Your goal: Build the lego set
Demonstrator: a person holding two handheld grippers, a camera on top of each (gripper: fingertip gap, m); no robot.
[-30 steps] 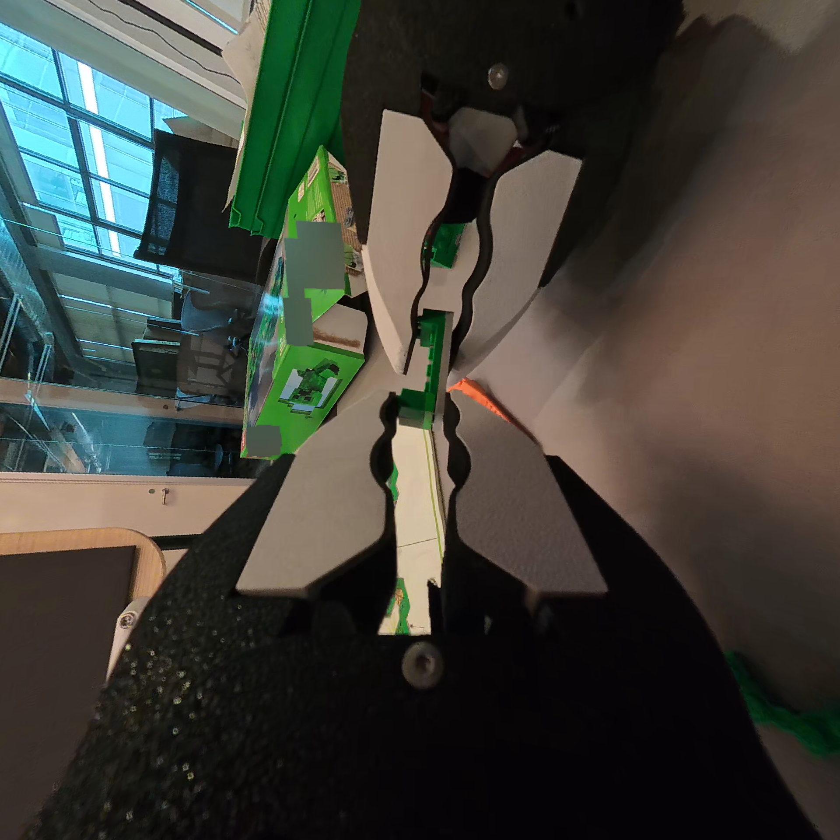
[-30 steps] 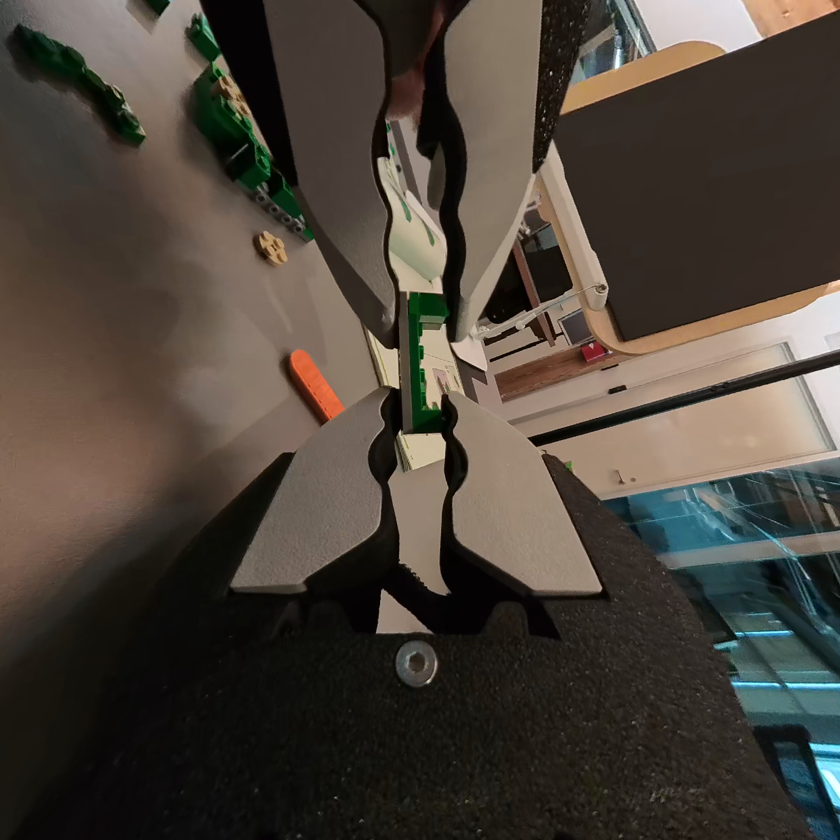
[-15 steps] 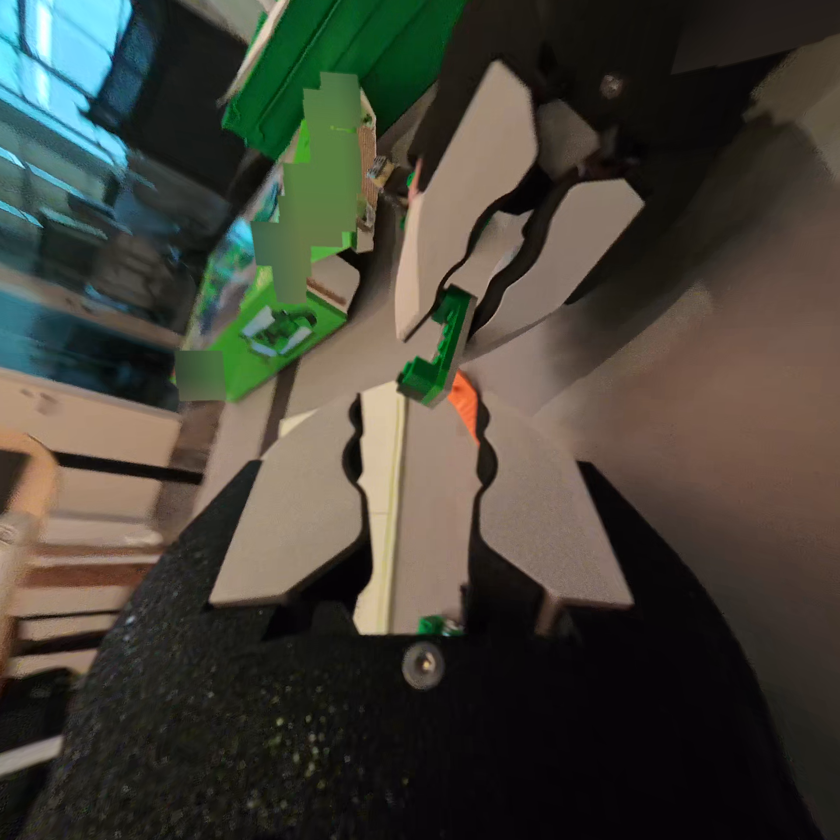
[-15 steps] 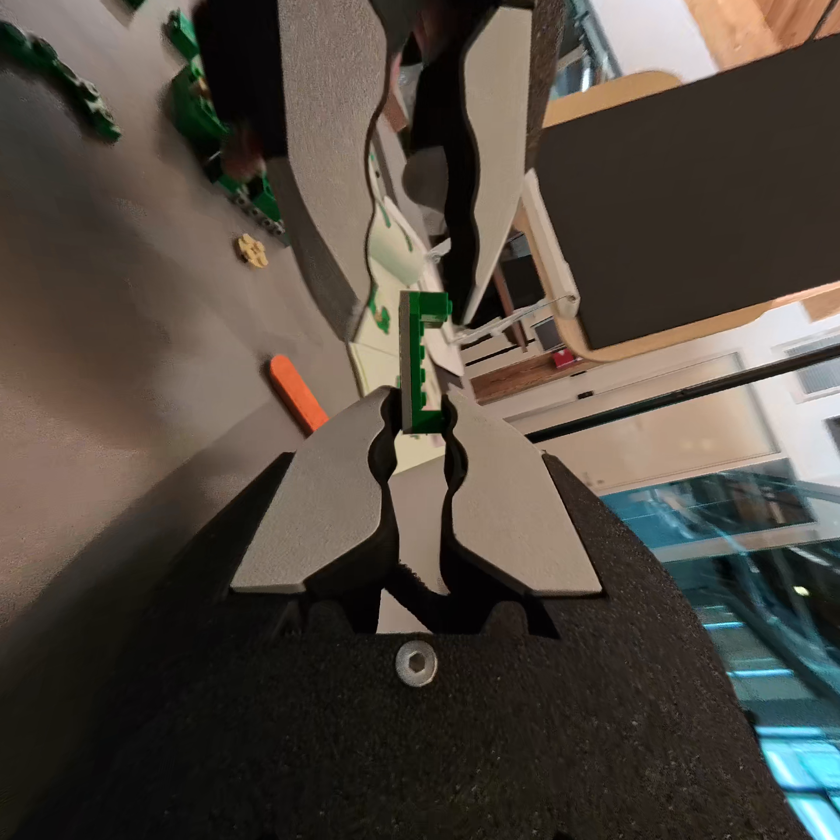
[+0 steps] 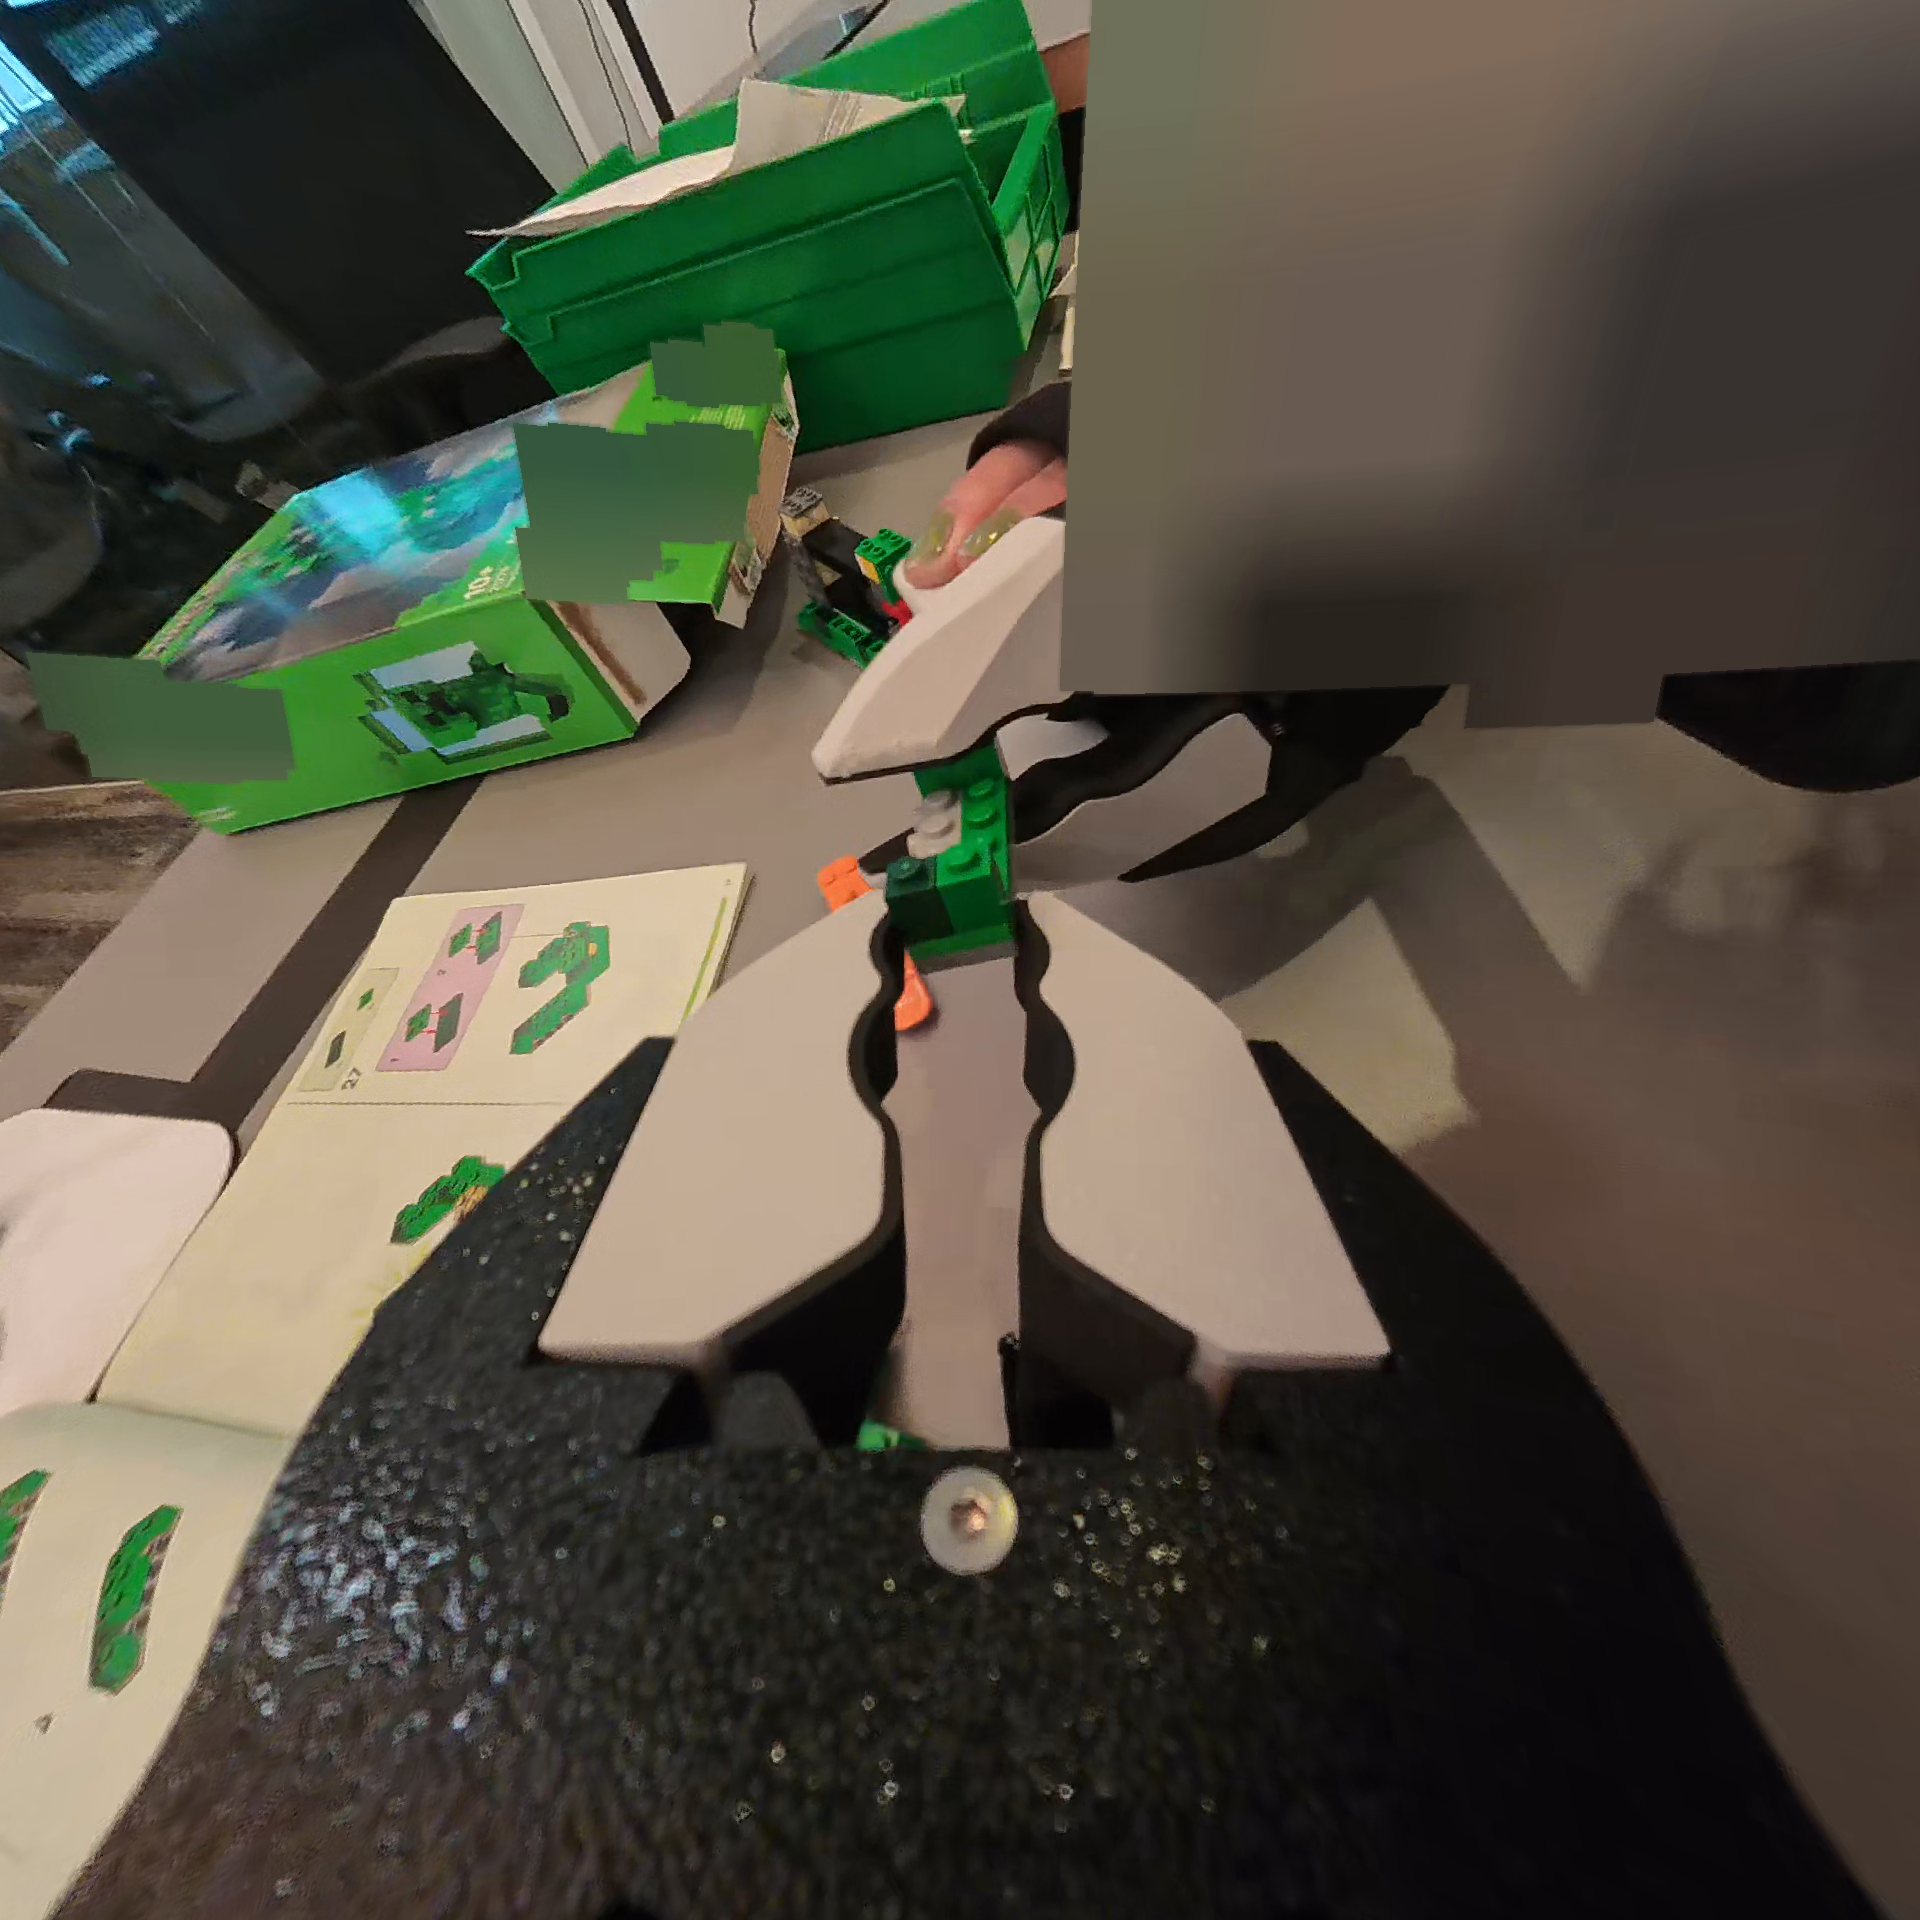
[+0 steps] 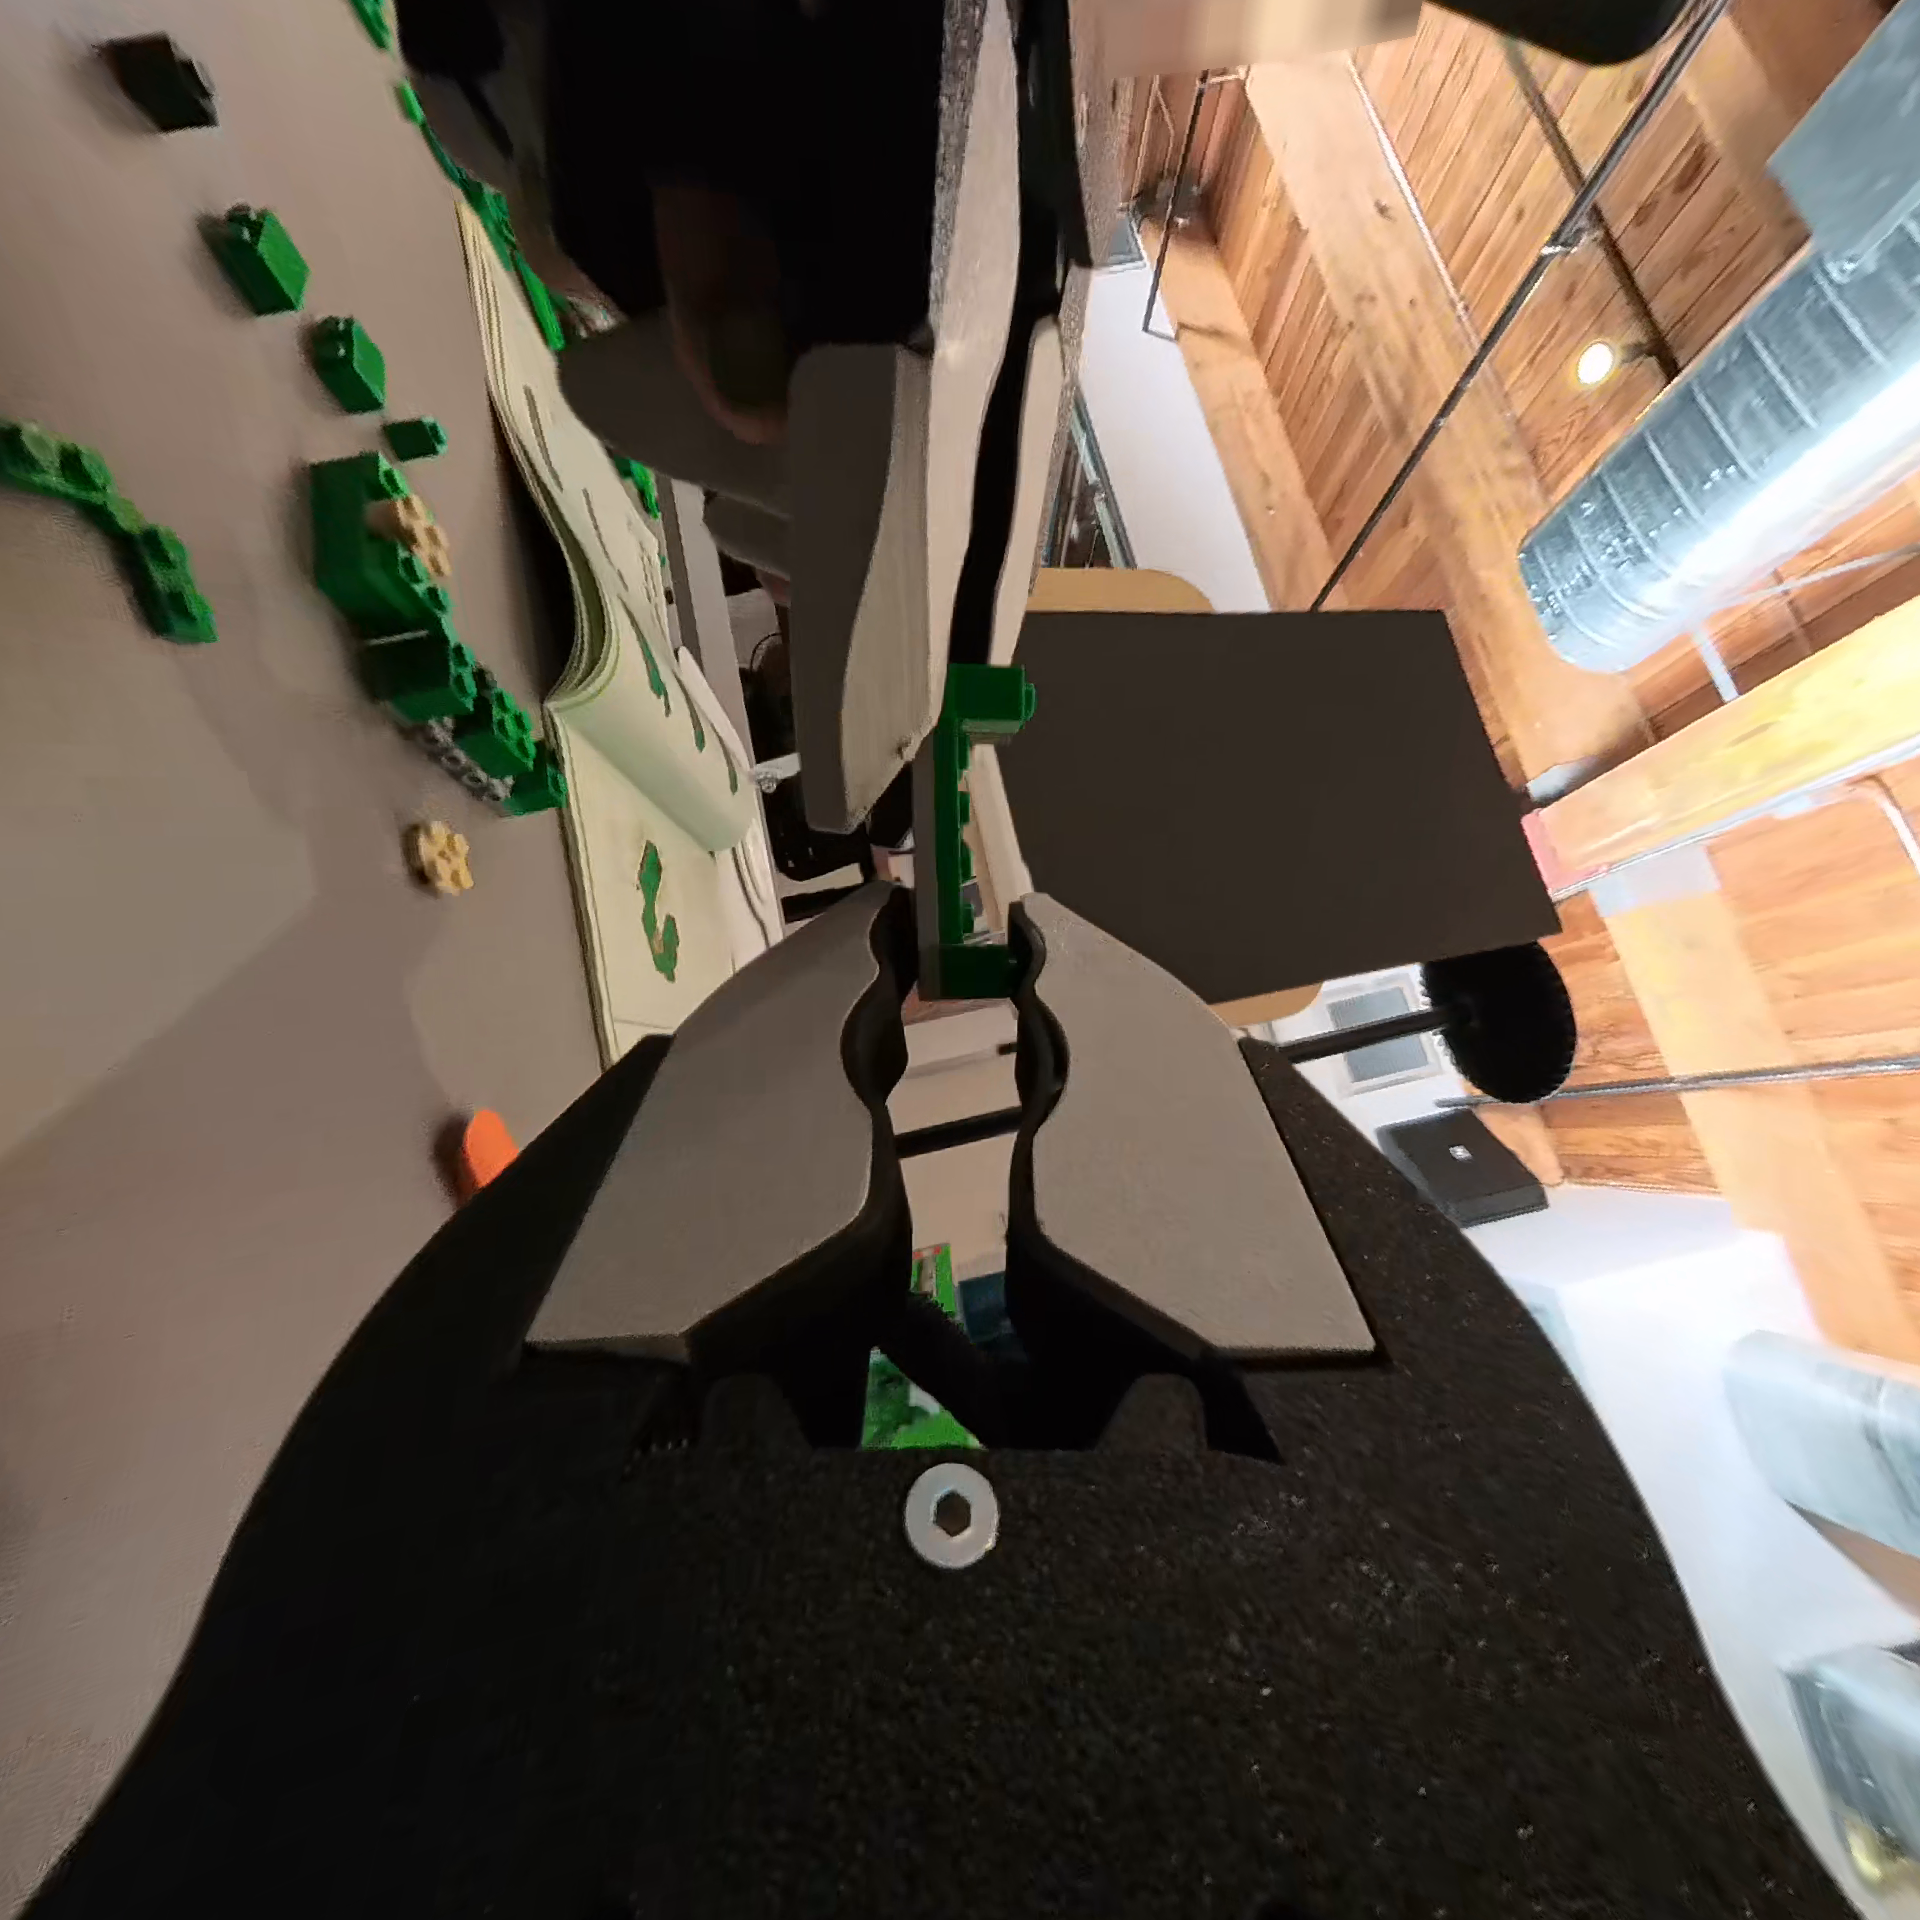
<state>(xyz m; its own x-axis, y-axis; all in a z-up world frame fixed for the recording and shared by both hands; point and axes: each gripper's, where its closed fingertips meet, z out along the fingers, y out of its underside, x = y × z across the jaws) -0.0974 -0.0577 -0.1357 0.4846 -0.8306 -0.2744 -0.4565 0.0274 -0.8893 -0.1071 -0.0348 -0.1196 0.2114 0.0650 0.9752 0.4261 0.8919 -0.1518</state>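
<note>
Both grippers are holding one small green lego piece [image 5: 951, 873] up in the air above the grey table [image 5: 1351, 1143], one at each end. The left gripper [image 5: 951, 930] is pinching the near end of the piece, with its jaws pressed onto the dark green bricks there. The right gripper [image 5: 914, 800] is coming in from the far side, and its white fingers [image 5: 935, 665] are squeezing the other end. In the right wrist view, the right gripper [image 6: 961, 935] is clamping its jaws on the bottom end of the same piece [image 6: 951, 831], which is standing up thin and long like a flat strip with a little step at the top. The left gripper [image 6: 961, 707] is hanging down from above in that view, and it is touching the top of the strip.

A hand [image 5: 987, 520] is resting on the back of the right gripper. An orange piece [image 5: 904, 997] is lying on the table just under the held piece. An open booklet [image 5: 499, 987] is lying to the left, showing pictures of green shapes. Behind it, a green box [image 5: 416, 686] is lying on its side, and a green bin [image 5: 790, 260] is sitting farther back.

More green bricks [image 6: 416, 613] are lying on the table in the right wrist view, next to a curved green piece [image 6: 114, 520] and a small tan round piece [image 6: 436, 857]
</note>
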